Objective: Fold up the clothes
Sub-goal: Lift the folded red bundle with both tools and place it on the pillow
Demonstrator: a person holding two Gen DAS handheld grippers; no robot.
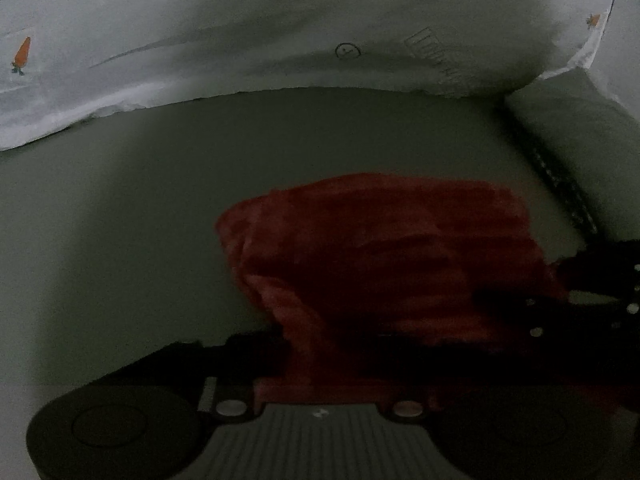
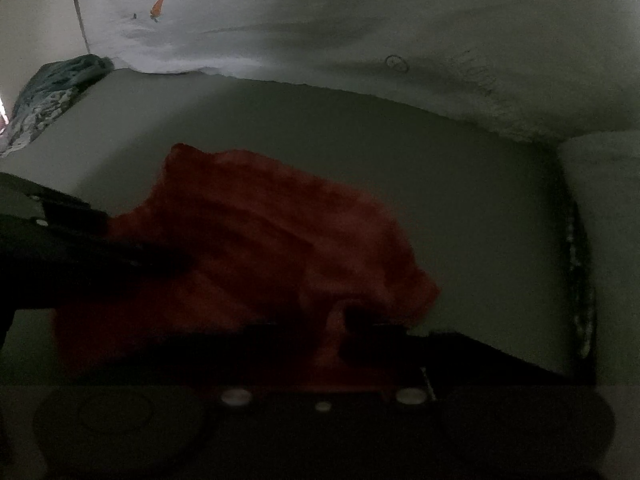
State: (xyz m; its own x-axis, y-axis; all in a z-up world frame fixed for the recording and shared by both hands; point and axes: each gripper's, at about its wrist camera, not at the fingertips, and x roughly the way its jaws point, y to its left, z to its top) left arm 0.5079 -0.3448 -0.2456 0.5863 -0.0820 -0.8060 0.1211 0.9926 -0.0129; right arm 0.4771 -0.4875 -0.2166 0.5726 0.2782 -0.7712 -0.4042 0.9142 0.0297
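Note:
A red fuzzy garment [image 1: 384, 248] lies bunched on a grey-green mattress surface [image 1: 120, 220]; the light is dim. In the left wrist view its near edge drapes over my left gripper [image 1: 328, 344], which looks shut on the cloth. My right gripper [image 1: 576, 280] comes in from the right edge and pinches the garment's right side. In the right wrist view the red garment [image 2: 260, 232] fills the middle, my right gripper [image 2: 352, 328] is shut on its near right fold, and the left gripper [image 2: 160, 256] reaches in from the left, clamped on the cloth.
A white pillow with small carrot prints [image 1: 280, 20] lies along the back, also seen in the right wrist view [image 2: 360, 12]. A blue patterned cloth [image 2: 52, 88] sits at the far left. A dark zipped seam [image 2: 580, 280] runs down the right side of the surface.

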